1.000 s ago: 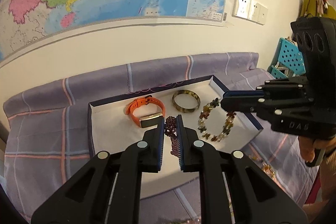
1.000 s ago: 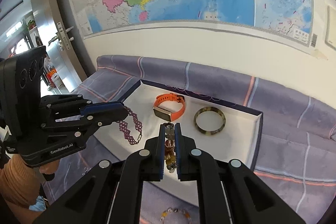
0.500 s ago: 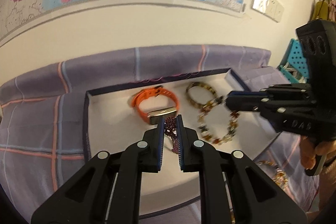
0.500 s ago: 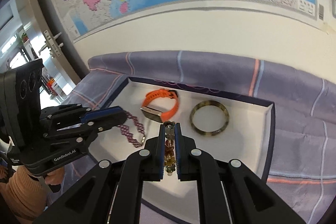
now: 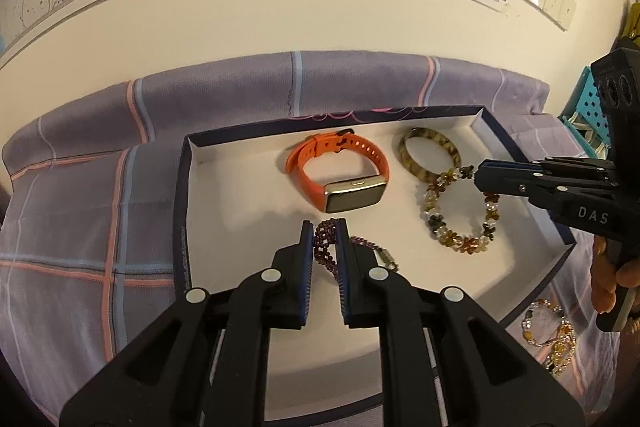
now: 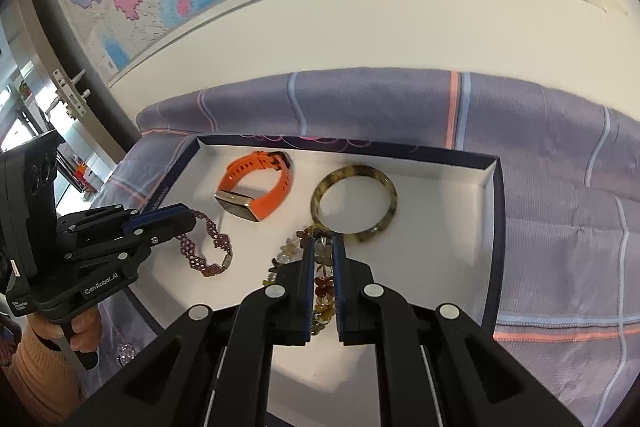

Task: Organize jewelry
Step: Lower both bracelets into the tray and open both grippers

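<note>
Fingers of the left gripper (image 5: 324, 227) pinch a purple beaded bracelet (image 5: 326, 247) over the tray (image 5: 182, 195); the right gripper (image 6: 322, 247) clamps an amber flower bracelet (image 6: 322, 283). Beyond lie an orange watch (image 5: 340, 171) and a tortoiseshell bangle (image 5: 430, 155) near the tray's far edge.

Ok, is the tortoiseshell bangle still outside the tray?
No, the tortoiseshell bangle lies flat inside the tray, beside the orange watch.

The watch (image 5: 340, 175) and the ring bangle (image 5: 430, 155) lie side by side in the box (image 5: 182, 195). The box sits on the cloth (image 5: 80, 227).
</note>
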The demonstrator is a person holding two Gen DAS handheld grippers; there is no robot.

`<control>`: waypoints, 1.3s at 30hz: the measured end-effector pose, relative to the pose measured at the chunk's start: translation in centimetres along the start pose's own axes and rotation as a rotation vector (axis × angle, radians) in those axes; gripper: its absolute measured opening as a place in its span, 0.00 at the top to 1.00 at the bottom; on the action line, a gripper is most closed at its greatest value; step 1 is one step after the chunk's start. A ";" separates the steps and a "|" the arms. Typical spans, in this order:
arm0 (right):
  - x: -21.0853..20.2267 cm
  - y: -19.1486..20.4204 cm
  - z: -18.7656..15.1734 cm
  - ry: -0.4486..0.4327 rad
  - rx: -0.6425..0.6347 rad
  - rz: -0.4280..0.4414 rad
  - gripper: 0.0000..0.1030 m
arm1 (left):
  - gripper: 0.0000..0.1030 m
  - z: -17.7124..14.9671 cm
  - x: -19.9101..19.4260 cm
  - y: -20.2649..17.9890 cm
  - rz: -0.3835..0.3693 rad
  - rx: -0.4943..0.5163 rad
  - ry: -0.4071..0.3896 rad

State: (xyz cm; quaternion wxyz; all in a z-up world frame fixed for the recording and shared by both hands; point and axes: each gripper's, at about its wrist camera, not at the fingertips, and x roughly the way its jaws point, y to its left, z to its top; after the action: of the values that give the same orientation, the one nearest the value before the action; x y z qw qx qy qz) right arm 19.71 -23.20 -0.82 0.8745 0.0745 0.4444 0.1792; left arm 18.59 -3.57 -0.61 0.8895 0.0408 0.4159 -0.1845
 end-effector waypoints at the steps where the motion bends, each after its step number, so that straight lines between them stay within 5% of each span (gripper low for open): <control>1: 0.0 -0.1 -0.1 0.001 0.002 0.000 0.93 | 0.89 0.0 0.2 0.0 0.002 -0.001 0.006; 21: 1.6 -0.8 -0.5 0.042 0.016 -0.061 0.89 | 0.86 -0.4 1.7 0.2 0.075 -0.008 0.051; 23: 1.1 -0.6 -0.7 0.028 0.011 -0.069 0.79 | 0.84 -0.4 1.5 0.3 0.070 -0.012 0.044; 27: 0.2 0.0 -1.0 0.015 -0.017 -0.072 0.78 | 0.74 -0.6 0.6 0.3 0.073 -0.010 0.024; 39: -0.2 3.3 -3.3 0.065 -0.169 -0.068 0.73 | 0.73 -2.4 -1.1 0.0 0.046 0.050 0.029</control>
State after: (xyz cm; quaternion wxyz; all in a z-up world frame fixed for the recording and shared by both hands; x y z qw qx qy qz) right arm 16.17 -20.30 -1.70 0.8684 -0.0204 0.4581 0.1886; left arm 16.24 -2.74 -1.34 0.8862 0.0753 0.4229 -0.1737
